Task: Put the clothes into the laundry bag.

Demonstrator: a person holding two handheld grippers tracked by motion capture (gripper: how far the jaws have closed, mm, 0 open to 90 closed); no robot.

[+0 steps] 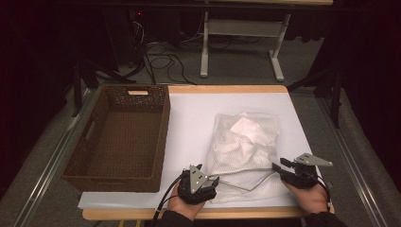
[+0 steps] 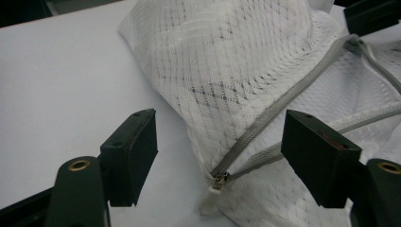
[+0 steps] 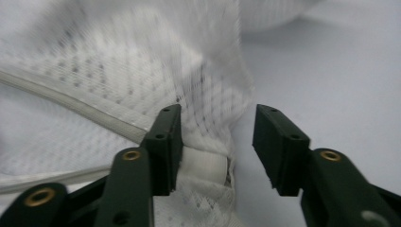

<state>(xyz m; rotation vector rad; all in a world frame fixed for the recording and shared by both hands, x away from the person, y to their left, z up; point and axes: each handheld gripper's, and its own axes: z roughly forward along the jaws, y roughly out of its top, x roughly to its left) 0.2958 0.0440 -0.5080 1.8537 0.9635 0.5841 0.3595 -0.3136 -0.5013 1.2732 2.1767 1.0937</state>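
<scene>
Near table's six o'clock edge, mesh laundry bag [image 1: 243,146] lying long axis twelve-to-six, zipper [image 2: 265,125] open, left gripper [image 1: 208,182] and right gripper [image 1: 280,166] jaws spread, pinching nothing.

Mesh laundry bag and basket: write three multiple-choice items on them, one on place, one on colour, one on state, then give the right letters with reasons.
1. Where does the wicker basket stand relative to the mesh bag?
A. left of it
B. right of it
C. on top of it

2. What colour is the bag's zipper tape?
A. red
B. grey
C. black

3. How do the left gripper jaws stand?
A. clamped on the basket
C. holding a cloth in the air
B. open either side of the zipper slider

Key: 1 A, the high view shows the basket at the left; 2 B, grey against white mesh; 3 B, both jaws are clear of the slider.
</scene>
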